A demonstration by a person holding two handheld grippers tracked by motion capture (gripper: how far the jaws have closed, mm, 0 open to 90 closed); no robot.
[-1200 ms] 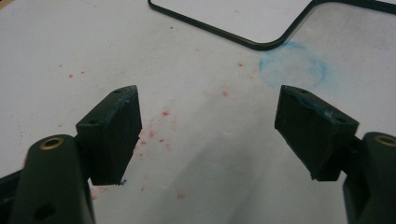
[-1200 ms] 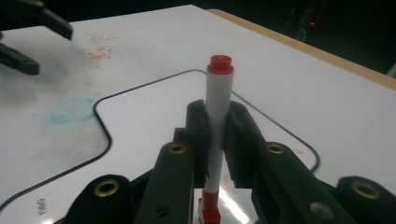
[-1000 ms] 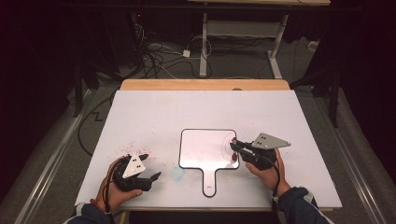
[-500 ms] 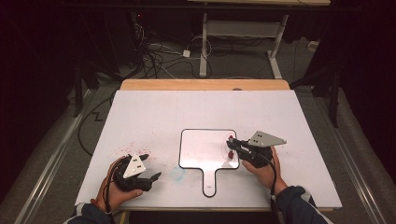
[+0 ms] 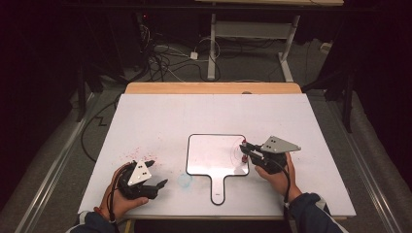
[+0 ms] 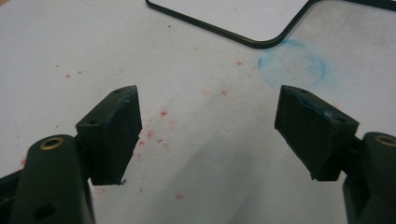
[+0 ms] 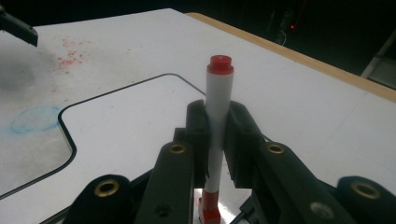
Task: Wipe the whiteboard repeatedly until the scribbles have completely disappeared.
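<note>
Seemingly mid-drawing, the right gripper (image 5: 245,151) clamps a red-capped marker (image 7: 218,121) upright over the right edge of the small whiteboard (image 5: 214,150), centre of the high view, where faint red loops show. Its tip is hidden below the jaws. Lower left, the left gripper (image 6: 208,133) gapes empty.

White marker (image 7: 218,116) with red ends, black-rimmed white board (image 5: 216,154)

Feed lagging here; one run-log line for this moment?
right gripper: shut on white red-capped marker | over black-rimmed whiteboard paddle | left gripper: open, empty
</note>
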